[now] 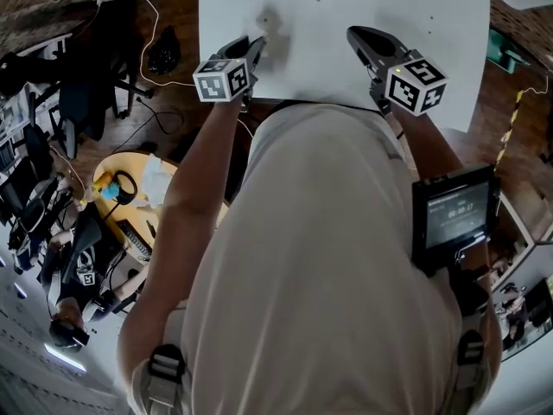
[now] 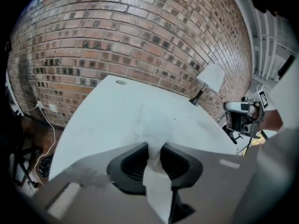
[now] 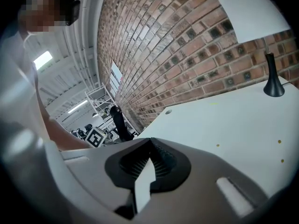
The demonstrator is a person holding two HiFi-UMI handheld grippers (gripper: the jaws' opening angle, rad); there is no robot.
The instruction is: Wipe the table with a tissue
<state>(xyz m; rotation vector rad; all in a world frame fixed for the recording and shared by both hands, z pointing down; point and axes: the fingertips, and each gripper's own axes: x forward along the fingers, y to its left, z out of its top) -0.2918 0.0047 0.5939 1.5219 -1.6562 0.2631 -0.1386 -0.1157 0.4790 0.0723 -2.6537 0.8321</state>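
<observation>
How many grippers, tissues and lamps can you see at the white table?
grippers: 2, the left gripper and the right gripper
tissue: 1, pinched in the left gripper
lamp: 1, at the far end of the table
total: 4

The tissue (image 1: 270,22) is only a pale blur at the left gripper (image 1: 257,47); the lamp (image 3: 252,13) is cut off at top.
</observation>
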